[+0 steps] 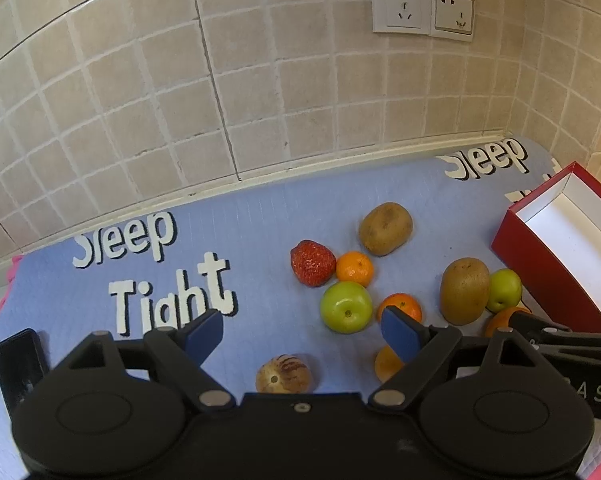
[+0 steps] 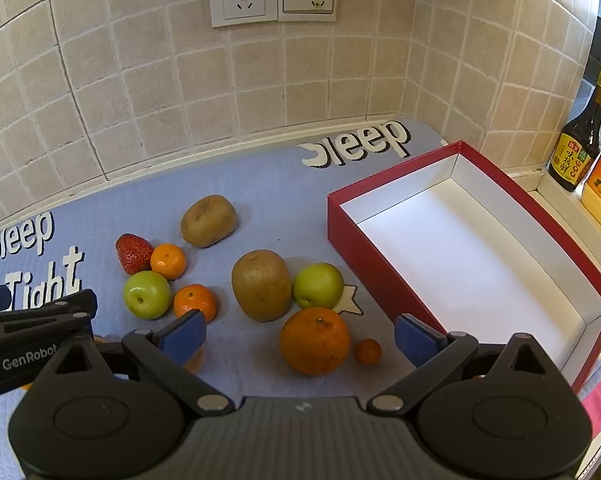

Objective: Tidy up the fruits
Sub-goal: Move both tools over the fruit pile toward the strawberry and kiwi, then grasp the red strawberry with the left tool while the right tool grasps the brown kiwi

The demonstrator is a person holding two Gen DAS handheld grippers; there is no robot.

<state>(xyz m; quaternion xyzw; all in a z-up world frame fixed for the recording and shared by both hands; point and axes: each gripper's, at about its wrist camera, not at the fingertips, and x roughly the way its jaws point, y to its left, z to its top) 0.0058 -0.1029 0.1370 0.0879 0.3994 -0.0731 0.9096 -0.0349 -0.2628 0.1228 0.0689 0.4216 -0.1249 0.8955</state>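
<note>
Right now I see both grippers, left [image 1: 302,334] and right [image 2: 298,336], spread apart and empty; fruit (big orange [image 2: 314,340] lowest) sits mid-frame, red box [image 2: 380,264] at right.

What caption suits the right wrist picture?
Open right gripper above a large orange, beside an empty red box.

Quilted cloth mat [image 2: 284,208], glossy apple [image 2: 147,294] (plastic-looking), matt cardboard box [image 2: 350,236]
</note>
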